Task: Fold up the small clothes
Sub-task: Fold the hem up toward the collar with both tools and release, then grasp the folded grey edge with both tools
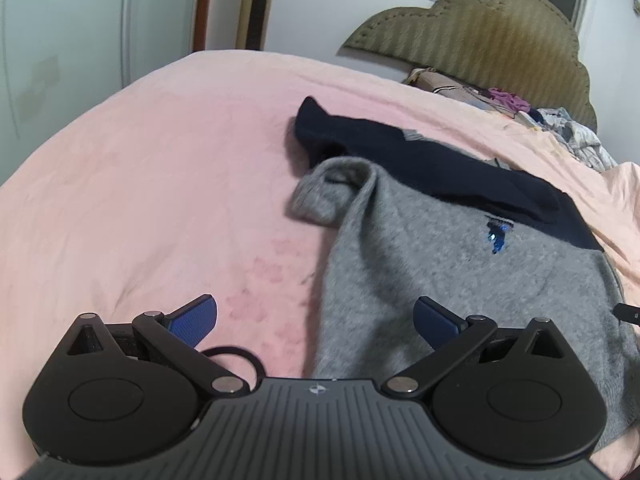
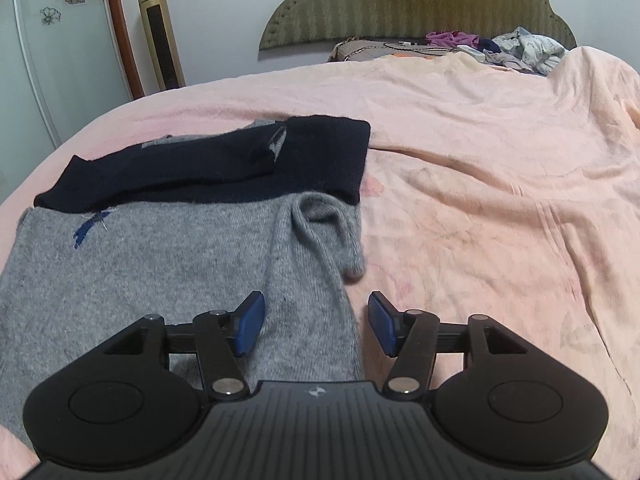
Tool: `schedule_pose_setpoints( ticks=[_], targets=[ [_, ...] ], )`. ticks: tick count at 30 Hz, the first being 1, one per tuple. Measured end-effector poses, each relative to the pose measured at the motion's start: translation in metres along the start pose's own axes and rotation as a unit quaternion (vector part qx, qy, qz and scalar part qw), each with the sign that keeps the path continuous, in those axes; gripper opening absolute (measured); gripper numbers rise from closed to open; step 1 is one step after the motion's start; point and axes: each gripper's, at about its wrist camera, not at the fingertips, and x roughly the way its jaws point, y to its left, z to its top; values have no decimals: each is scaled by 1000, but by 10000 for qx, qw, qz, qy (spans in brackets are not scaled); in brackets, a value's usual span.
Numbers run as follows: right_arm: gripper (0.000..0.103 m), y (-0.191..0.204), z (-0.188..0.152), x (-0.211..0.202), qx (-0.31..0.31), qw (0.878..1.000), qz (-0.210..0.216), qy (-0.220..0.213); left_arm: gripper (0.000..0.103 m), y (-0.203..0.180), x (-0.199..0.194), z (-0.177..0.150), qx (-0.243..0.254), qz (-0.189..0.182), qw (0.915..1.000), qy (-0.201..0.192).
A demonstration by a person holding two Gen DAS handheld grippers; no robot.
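Observation:
A small sweater (image 1: 420, 256) (image 2: 160, 256), grey below and navy across the shoulders, lies flat on the pink bed cover (image 1: 140, 180) (image 2: 500, 152). It has a blue stitched logo (image 1: 496, 234) (image 2: 86, 228). One navy sleeve (image 1: 400, 152) (image 2: 192, 172) is folded across the chest. A grey cuff (image 1: 320, 196) (image 2: 332, 220) curls at the side edge. My left gripper (image 1: 316, 312) stands wide open low over the sweater's left edge, its pads clear of the cloth. My right gripper (image 2: 316, 314) is open over the right edge, with grey cloth lying between the fingers and no pad pressing on it.
An olive padded headboard (image 1: 480, 28) (image 2: 400, 0) stands at the far end of the bed, with a heap of loose clothes (image 1: 568, 128) (image 2: 520, 48) before it. A gold tower appliance (image 2: 160, 32) and a flowered sliding door (image 2: 52, 40) stand beyond the bed's left side.

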Motion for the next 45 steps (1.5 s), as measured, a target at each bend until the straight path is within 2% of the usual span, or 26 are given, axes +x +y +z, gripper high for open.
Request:
schedule_pose_setpoints(
  ticks=[4, 6, 10, 16, 19, 22, 24, 26, 28, 30, 34, 36, 38, 39, 41, 43, 44, 45],
  targets=[
    [61, -1, -3, -4, -35, 10000, -37, -10, 103, -9, -8, -8, 300, 365, 9989, -58],
    [61, -2, -5, -8, 14, 10000, 19, 3, 103, -11, -12, -11, 439, 369, 9983, -41],
    [70, -11, -15, -23, 62, 9996, 254, 67, 103, -2, -21, -15, 453, -201, 9987, 104],
    [70, -32, -37, -45, 279, 9966, 733, 260, 103, 16, -35, -18, 405, -623, 9972, 47],
    [70, -43, -49, -58, 369, 9932, 1042, 365, 102, 19, -37, -20, 374, -905, 9949, 247],
    [69, -45, -58, -66, 375, 9925, 1043, 513, 99, 18, -34, -23, 227, -1254, 9909, 426],
    [68, -46, -62, -68, 481, 9913, 1095, 548, 96, 15, -30, -27, 172, -1316, 9897, 529],
    [56, -44, -63, -70, 547, 9901, 1168, 563, 96, 9, -27, -28, 209, -1240, 9905, 554],
    [51, -42, -65, -69, 634, 9871, 1331, 622, 96, 4, -26, -29, 270, -1256, 9902, 550],
    [50, -37, -68, -67, 697, 9844, 1473, 659, 96, 1, -25, -31, 286, -1370, 9885, 570],
    [50, -29, -70, -68, 653, 9855, 1448, 602, 96, -2, -25, -35, 337, -1437, 9877, 516],
    [44, -27, -70, -66, 727, 9836, 1528, 621, 96, -1, -25, -37, 298, -1543, 9864, 489],
    [43, -22, -70, -63, 721, 9832, 1563, 606, 95, -2, -24, -38, 234, -1632, 9852, 476],
    [42, -19, -69, -62, 699, 9830, 1586, 598, 94, -4, -24, -38, 230, -1651, 9849, 470],
    [33, -11, -69, -59, 641, 9825, 1638, 606, 92, -8, -23, -38, 231, -1741, 9833, 472],
    [29, -3, -68, -57, 518, 9838, 1617, 579, 85, -13, -22, -40, 240, -1846, 9814, 471],
    [20, 1, -67, -57, 415, 9853, 1561, 561, 83, -15, -22, -41, 259, -1842, 9815, 453],
    [16, 3, -67, -56, 363, 9861, 1526, 546, 77, -16, -23, -41, 292, -1809, 9822, 423]
  ],
)
